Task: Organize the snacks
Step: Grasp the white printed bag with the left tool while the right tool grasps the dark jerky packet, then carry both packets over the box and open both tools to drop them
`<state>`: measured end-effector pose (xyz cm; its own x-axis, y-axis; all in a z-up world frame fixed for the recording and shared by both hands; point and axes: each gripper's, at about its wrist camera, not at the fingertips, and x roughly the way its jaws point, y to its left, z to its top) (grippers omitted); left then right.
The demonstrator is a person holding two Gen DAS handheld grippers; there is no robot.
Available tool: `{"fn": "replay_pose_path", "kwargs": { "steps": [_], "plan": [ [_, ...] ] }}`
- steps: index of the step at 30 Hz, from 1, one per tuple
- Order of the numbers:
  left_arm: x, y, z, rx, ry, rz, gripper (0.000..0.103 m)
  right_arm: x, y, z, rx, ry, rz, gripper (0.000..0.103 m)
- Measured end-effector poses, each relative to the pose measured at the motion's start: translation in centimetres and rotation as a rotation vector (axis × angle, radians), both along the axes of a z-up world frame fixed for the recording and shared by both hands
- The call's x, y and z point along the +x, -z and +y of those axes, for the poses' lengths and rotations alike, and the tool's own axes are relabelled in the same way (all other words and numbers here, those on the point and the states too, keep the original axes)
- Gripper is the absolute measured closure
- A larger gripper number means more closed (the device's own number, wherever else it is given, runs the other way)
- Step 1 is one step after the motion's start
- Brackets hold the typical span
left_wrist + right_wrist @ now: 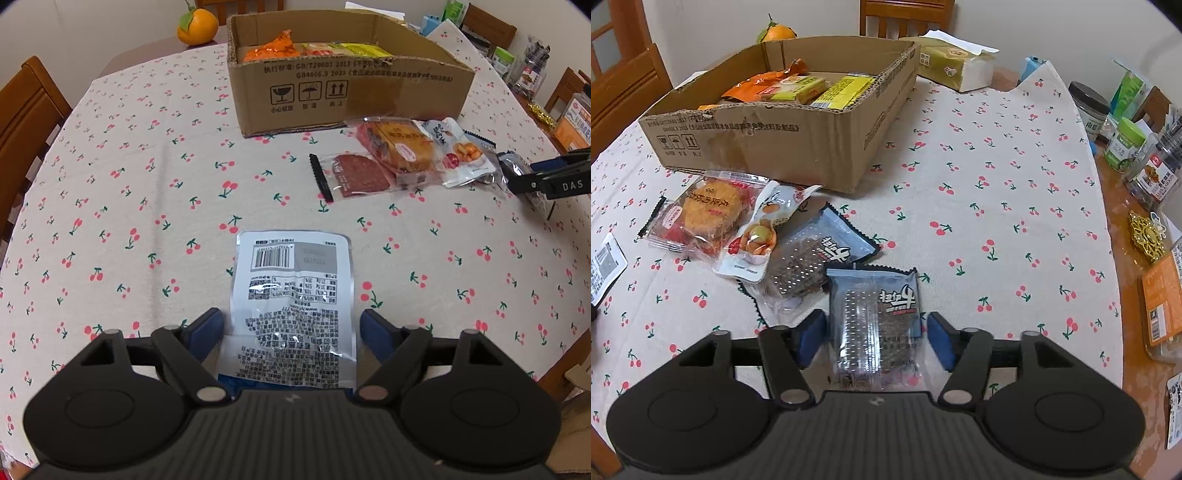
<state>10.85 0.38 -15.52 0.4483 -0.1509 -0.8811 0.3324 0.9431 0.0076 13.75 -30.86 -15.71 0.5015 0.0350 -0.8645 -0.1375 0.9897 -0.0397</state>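
While both packets lie flat on the cherry-print tabletop [122, 177], each sits between parted blue pads, neither pinched; left hand-held gripper [291, 332] stands released around a white packet [291, 306], printed back up; right hand-held gripper [873, 338] stands released around a grey-blue packet [875, 314] with a clear window.

Handling, as a judgement: both are thin film sachets, light, soft, crinkly, likely slick; they should bend and slide rather than resist; flat on cloth, a low scoop onto the near edge or sealed seam looks safest; squeezing the middle of the grey-blue packet risks crushing whatever is inside; contents not identifiable through the window.

Cardboard box [798, 147] stands beyond the loose pile, open-topped, already holding orange and yellow packets; presumably the destination.

Loose pile just in front of the box: a round cake in clear wrap [709, 214], a white pouch with egg pictures [761, 236], a second grey-blue packet [812, 258], overlapping one another.

Writing: white packet shows a barcode, QR code and dense Chinese text, too small to read; grey-blue packets carry bold Chinese characters, upside down from this side; box prints "GB/T29601 2013", "GB4806.9 2023" and three handling pictograms; "DAS" shows on the right hand-held gripper in the left view.
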Motion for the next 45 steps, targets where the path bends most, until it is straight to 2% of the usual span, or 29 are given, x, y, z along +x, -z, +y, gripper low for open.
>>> {"fn": "replay_pose_path", "kwargs": {
  "steps": [3,6,7,18,24,32,40,45],
  "plan": [
    [0.0,-0.2,-0.1,-0.004,-0.001,-0.002,0.029,-0.1,0.0,0.1,0.004,0.003,-0.006,0.034],
    [0.1,-0.2,0.0,-0.016,-0.008,0.008,0.030,-0.3,-0.2,0.5,0.003,0.004,-0.013,0.050],
    [0.2,-0.2,0.0,-0.019,-0.011,0.009,0.030,-0.4,-0.3,0.7,0.001,0.006,-0.013,0.052],
    [0.3,-1.5,0.0,-0.037,0.016,0.011,0.032,-1.0,-1.4,0.5,0.015,0.056,0.009,0.053],
    [0.4,-3.9,0.1,-0.048,0.032,-0.010,0.032,-1.2,-3.4,0.8,-0.004,0.053,0.011,0.053],
    [1.2,-8.0,-0.6,-0.059,0.072,-0.049,0.032,-0.8,-7.8,2.1,0.004,-0.027,-0.030,0.053],
    [4.4,-11.4,-2.3,-0.069,0.123,-0.099,0.032,0.9,-11.3,3.8,0.033,-0.111,-0.088,0.053],
    [8.4,-12.7,-3.9,-0.092,0.144,-0.124,0.032,2.4,-12.5,4.6,0.056,-0.143,-0.122,0.053]
  ]
}}
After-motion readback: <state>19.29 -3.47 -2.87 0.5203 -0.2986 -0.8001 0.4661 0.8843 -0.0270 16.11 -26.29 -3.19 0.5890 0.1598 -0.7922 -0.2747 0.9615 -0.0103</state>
